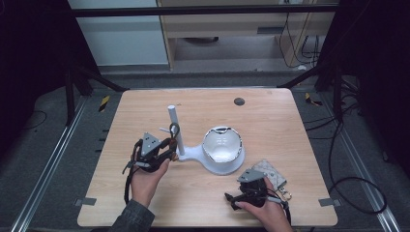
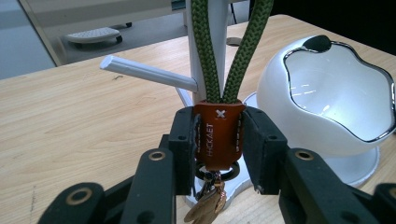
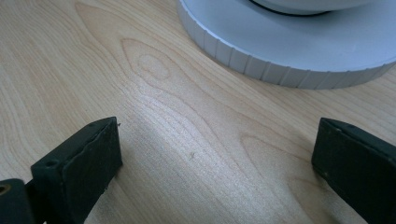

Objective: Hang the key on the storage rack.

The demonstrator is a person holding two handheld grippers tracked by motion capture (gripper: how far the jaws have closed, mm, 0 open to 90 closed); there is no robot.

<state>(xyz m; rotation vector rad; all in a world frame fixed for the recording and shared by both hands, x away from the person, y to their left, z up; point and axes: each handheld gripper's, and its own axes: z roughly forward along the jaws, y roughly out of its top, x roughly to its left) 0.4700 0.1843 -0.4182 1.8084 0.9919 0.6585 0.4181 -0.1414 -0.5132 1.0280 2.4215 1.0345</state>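
My left gripper (image 2: 218, 151) is shut on the orange-brown leather tab (image 2: 218, 133) of a key fob. The fob's green cord loop (image 2: 205, 51) rises in front of the white stand's upright post (image 2: 215, 28), and the loop's top is cut off by the frame. A metal ring with brass pieces (image 2: 205, 207) hangs below the tab. In the high view the left gripper (image 1: 169, 145) sits just left of the post (image 1: 172, 115), with the loop (image 1: 174, 129) against it. My right gripper (image 3: 215, 158) stands open on bare wood, holding nothing, near the stand's round base (image 3: 289, 51).
The stand carries a white bowl (image 1: 221, 144) with a chrome rim, and a thin side peg (image 2: 149, 74) points off the post. A silvery pouch (image 1: 269, 170) lies beside my right gripper (image 1: 231, 200). A dark round cap (image 1: 239, 101) sits near the table's far edge.
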